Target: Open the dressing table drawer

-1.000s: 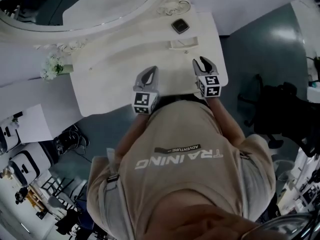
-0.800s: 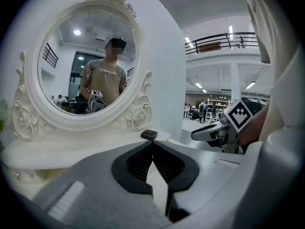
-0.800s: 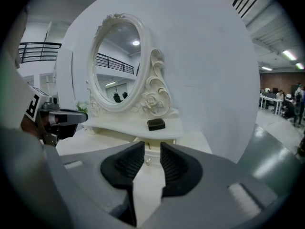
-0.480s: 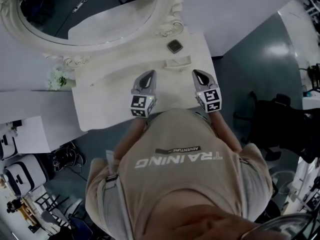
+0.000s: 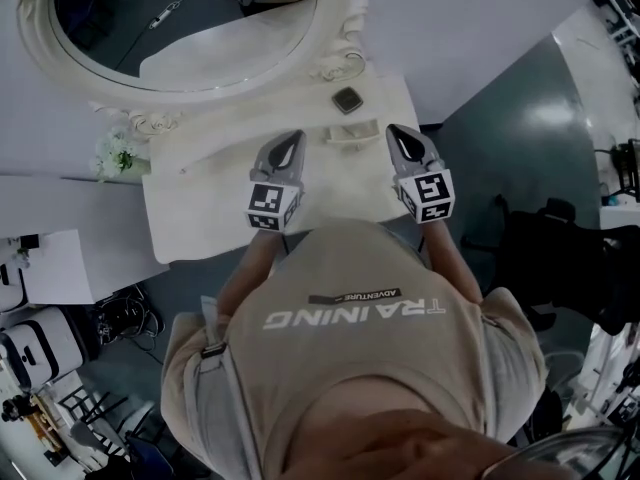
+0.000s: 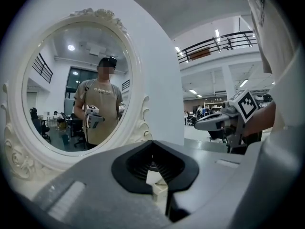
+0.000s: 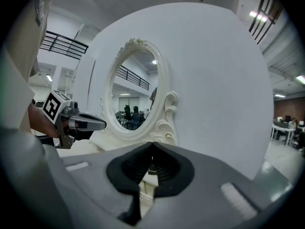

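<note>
We hold both tongs above the white worktop [image 5: 200, 203] of the dressing table, side by side and well apart. The left tongs [image 5: 290, 143] are closed, with nothing between the jaws. The right tongs [image 5: 402, 136] are closed and empty too. Both point toward the oval mirror [image 5: 180, 28] in its carved white frame.

On the worktop between the two tongs lies a small white tray-like piece [image 5: 352, 133]. Beyond it, near the mirror's foot, sits a small dark square object [image 5: 347, 99]. White flowers [image 5: 117, 154] stand at the worktop's left corner.

The drawer shows in no view, because our torso [image 5: 350, 308] and arms cover the worktop's front edge. A dark piece of furniture [image 5: 560, 248] stands off to the right on the floor.
</note>
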Available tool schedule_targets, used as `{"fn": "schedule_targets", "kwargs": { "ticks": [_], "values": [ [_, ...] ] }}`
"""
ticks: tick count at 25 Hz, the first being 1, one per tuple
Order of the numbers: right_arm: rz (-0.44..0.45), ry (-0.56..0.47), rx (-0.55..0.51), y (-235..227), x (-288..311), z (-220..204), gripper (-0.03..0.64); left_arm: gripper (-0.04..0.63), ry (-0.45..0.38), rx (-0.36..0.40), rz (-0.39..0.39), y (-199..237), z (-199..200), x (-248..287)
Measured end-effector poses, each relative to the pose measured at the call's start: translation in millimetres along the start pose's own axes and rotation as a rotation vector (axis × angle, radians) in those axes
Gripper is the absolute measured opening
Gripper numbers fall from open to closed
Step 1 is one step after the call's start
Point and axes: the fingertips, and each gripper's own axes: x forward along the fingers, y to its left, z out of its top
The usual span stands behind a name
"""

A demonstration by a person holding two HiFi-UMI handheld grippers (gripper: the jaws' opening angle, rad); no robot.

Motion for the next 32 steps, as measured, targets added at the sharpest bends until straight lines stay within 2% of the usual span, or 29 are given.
{"fn": "schedule_targets", "kwargs": {
  "ticks": [6, 11, 15, 20, 25, 32],
  "values": [
    [0.02, -0.054, 0.0, 1, 0, 31, 0.005, 0.008, -0.004, 0.008, 0.016, 14, 19, -6],
    [0.038, -0.083, -0.046, 5, -4, 53, 0.004, 0.008, -0.026, 0.006, 0.035, 25, 33, -10],
    [0.052, -0.084, -0.031, 10, -1, 51, 0.005, 0.008, -0.012, 0.001, 0.033, 26, 31, -15],
    [0.077, -0.102, 0.005, 12, -1, 47, 0.005, 0.008, 0.001, -0.071, 0.009, 18, 27, -22],
    [0.074, -0.1, 0.013, 6, -1, 45, 0.004, 0.008, 0.001, -0.046, -0.012, 10, 29, -18],
    [0.075, -0.123, -0.004, -9, 1, 51, 0.003, 0.008, -0.013, -0.05, -0.026, -1, 37, -8]
  ]
}}
